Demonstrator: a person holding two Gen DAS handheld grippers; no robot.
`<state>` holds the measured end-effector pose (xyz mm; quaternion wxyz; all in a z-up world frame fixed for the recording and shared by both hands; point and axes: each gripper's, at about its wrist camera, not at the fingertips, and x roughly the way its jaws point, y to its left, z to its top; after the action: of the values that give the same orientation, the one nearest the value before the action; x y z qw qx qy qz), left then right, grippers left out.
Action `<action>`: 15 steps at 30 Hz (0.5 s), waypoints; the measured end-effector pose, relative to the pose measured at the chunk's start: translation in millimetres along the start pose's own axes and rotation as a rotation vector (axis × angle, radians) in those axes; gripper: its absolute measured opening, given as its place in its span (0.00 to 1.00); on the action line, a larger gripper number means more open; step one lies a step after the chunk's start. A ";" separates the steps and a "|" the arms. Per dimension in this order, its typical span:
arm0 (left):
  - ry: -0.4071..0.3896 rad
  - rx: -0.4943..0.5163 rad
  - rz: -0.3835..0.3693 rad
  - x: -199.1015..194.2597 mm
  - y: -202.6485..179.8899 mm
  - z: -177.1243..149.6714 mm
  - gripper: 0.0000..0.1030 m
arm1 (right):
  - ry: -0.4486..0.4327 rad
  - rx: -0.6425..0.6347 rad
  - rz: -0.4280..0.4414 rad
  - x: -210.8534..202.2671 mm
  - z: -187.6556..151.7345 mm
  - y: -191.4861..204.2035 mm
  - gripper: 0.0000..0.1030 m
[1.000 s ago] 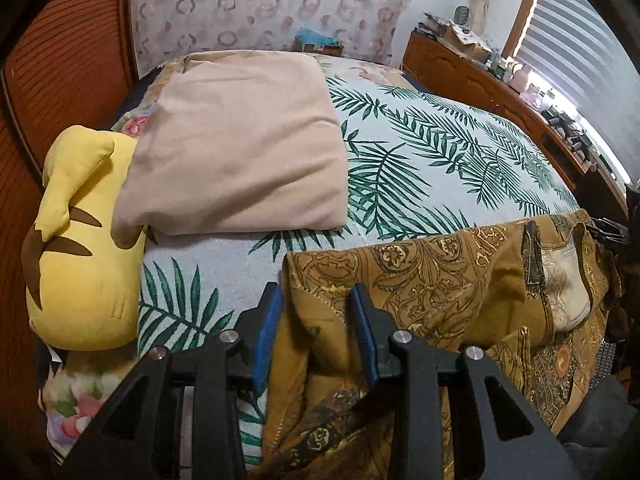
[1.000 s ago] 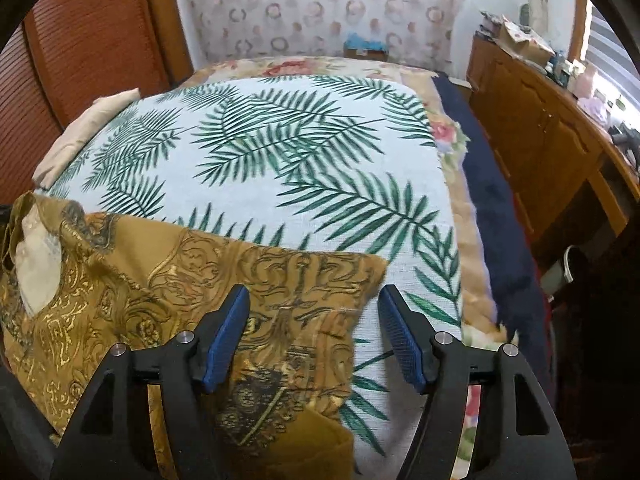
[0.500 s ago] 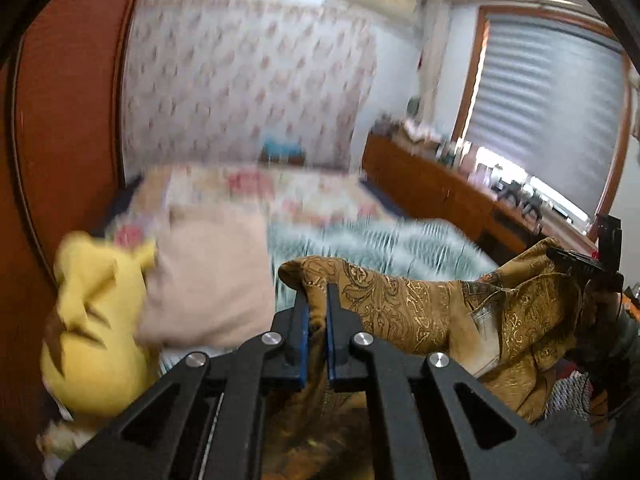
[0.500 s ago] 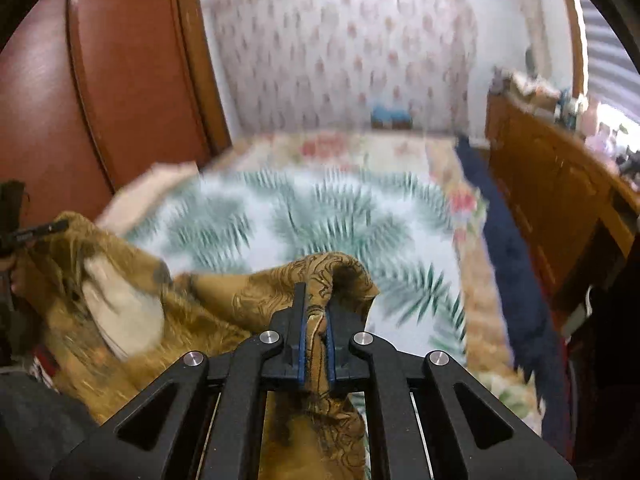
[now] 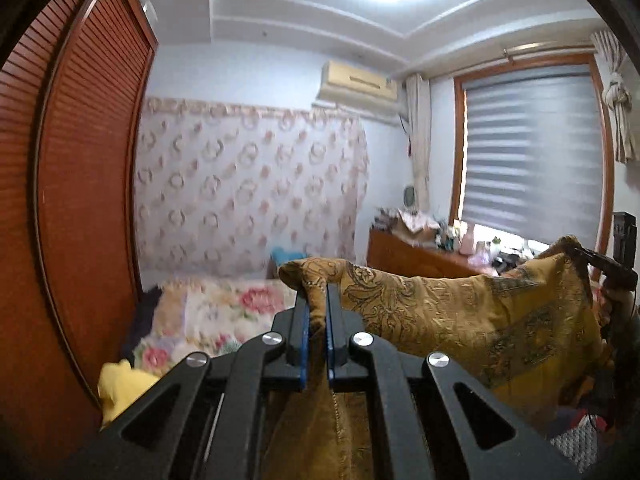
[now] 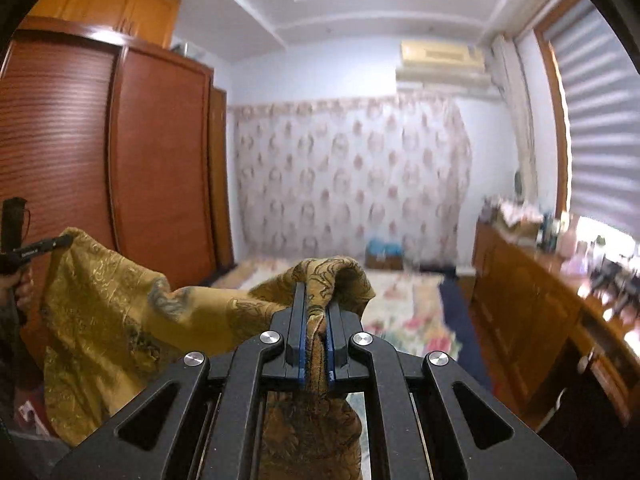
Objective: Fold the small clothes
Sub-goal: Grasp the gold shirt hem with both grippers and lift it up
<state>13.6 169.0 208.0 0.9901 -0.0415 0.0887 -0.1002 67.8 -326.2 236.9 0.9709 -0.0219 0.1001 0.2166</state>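
A small mustard-gold garment with a dark ornate print [image 5: 460, 316] hangs in the air, stretched between my two grippers. My left gripper [image 5: 317, 300] is shut on one top corner of it; the cloth bunches over the tips and hangs below. My right gripper [image 6: 316, 300] is shut on the other top corner of the garment [image 6: 120, 308]. Each gripper shows at the far edge of the other's view, the right one [image 5: 600, 262] and the left one [image 6: 48, 245], both pinching cloth. Both are raised well above the bed.
The bed with a floral cover [image 5: 216, 312] lies below and ahead. A yellow plush toy [image 5: 120, 386] sits at its left edge. A red-brown louvred wardrobe [image 5: 80, 200] stands on the left. A cluttered wooden dresser [image 6: 540, 300] runs along the right wall under the window.
Both grippers closed on the garment's corners on the bed, then lifted it. Since half a second ago they have risen and tilted up further, and the garment hangs clear of the bed.
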 end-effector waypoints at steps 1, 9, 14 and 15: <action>-0.005 0.007 0.013 3.7 3.3 4.2 0.03 | -0.013 -0.004 -0.006 0.7 7.6 -2.8 0.04; 0.114 -0.006 0.114 107.8 39.4 -20.4 0.03 | 0.087 -0.033 -0.079 90.8 14.1 -23.4 0.04; 0.259 -0.030 0.160 188.1 56.4 -77.7 0.06 | 0.244 -0.010 -0.112 194.8 -36.8 -45.5 0.04; 0.307 -0.048 0.149 200.7 58.8 -93.4 0.07 | 0.277 -0.011 -0.122 215.7 -50.3 -47.1 0.05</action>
<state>201.2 179.2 76.9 0.9684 -0.0425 0.2439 -0.0297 269.6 -283.4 143.6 0.9589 -0.0628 0.2306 0.1526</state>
